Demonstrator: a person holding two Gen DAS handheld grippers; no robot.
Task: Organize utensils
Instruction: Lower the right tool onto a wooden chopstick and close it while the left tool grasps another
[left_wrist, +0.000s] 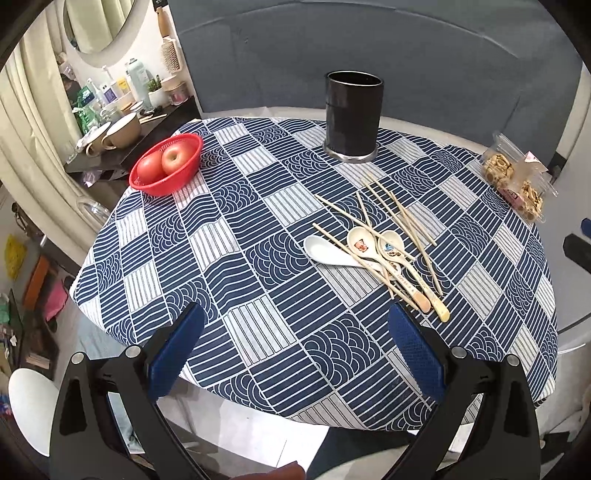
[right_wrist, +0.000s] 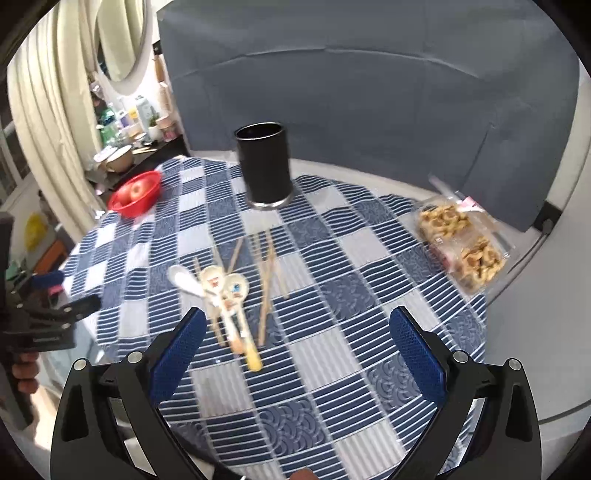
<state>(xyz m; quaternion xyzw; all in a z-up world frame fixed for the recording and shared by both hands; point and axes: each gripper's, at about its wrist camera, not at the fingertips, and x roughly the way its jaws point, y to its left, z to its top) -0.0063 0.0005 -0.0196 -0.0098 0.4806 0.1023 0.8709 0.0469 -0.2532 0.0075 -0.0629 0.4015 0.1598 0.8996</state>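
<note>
Three white ceramic spoons (left_wrist: 364, 251) and several wooden chopsticks (left_wrist: 388, 218) lie in a loose pile on the blue patterned tablecloth. A black cylindrical holder (left_wrist: 352, 118) stands upright behind them. My left gripper (left_wrist: 295, 328) is open and empty over the near table edge, left of the pile. In the right wrist view the spoons (right_wrist: 221, 291) and chopsticks (right_wrist: 267, 280) lie just ahead of my right gripper (right_wrist: 297, 332), which is open and empty above the cloth. The holder (right_wrist: 264, 166) stands beyond them. The left gripper (right_wrist: 55, 310) shows at that view's left edge.
A red basket (left_wrist: 168, 164) with two apples sits at the far left of the table. Clear packs of snacks (left_wrist: 517, 181) lie at the right edge; they also show in the right wrist view (right_wrist: 465, 240). A cluttered shelf (left_wrist: 118, 122) stands beyond the table on the left.
</note>
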